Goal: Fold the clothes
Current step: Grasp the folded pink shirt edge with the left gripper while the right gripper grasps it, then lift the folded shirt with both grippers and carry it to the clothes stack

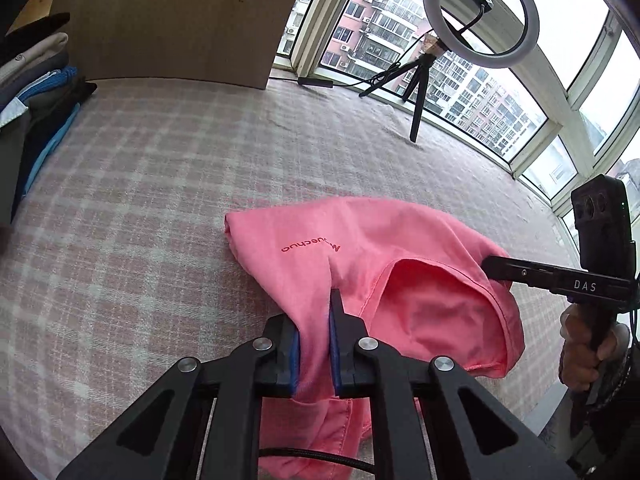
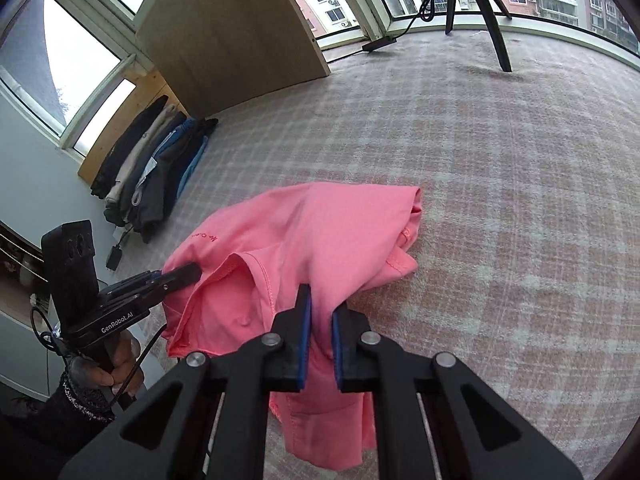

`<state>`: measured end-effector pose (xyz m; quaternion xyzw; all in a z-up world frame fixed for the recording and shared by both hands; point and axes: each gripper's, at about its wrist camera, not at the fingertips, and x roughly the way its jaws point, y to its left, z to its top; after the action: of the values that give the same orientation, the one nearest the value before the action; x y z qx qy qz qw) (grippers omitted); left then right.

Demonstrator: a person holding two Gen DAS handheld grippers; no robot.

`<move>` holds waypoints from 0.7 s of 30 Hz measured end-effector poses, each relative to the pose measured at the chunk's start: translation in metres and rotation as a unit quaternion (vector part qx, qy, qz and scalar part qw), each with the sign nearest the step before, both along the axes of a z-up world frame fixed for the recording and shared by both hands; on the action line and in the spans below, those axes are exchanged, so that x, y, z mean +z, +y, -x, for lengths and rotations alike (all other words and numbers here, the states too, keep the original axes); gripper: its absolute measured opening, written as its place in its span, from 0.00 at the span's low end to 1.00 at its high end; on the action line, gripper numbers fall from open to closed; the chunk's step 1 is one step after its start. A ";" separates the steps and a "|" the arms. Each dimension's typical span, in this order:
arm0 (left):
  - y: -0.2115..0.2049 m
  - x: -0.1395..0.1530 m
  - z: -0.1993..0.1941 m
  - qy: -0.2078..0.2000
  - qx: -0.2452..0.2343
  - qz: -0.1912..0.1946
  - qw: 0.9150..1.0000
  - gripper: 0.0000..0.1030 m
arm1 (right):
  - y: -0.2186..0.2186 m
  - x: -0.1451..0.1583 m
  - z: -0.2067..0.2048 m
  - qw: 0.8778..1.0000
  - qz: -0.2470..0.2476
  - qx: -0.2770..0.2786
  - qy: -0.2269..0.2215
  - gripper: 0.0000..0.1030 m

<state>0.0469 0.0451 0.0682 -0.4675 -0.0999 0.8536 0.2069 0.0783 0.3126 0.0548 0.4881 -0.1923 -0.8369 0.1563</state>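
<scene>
A pink shirt (image 1: pixel 320 248) with red lettering lies partly lifted on the pink plaid cover (image 1: pixel 140 184). Its near edge is bunched between the blue pads of my left gripper (image 1: pixel 316 312), which is shut on it. In the same view my right gripper (image 1: pixel 494 267) comes in from the right and pinches the far side of the shirt's open hem. The right wrist view shows the pink shirt (image 2: pixel 320 224) held up by my right gripper (image 2: pixel 322 302), shut on a fold of cloth. There my left gripper (image 2: pixel 186 274) clamps the hem at the left. A hand (image 2: pixel 120 368) holds its handle.
A stack of folded dark, grey and blue clothes (image 1: pixel 36 80) sits at the left edge against a wooden panel (image 1: pixel 172 20). A ring light (image 1: pixel 480 12) on a black tripod (image 1: pixel 418 92) stands by the windows, with a cable and black bar (image 1: pixel 316 82) beside it.
</scene>
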 end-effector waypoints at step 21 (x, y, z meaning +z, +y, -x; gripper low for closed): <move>-0.092 0.113 0.005 0.095 0.018 0.035 0.995 0.10 | -0.074 0.122 0.011 0.992 0.031 0.060 0.108 0.08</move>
<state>0.0424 -0.0474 0.1816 -0.3894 -0.0580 0.9006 0.1840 0.0673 0.2382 0.1765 0.4000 -0.1707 -0.8675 0.2415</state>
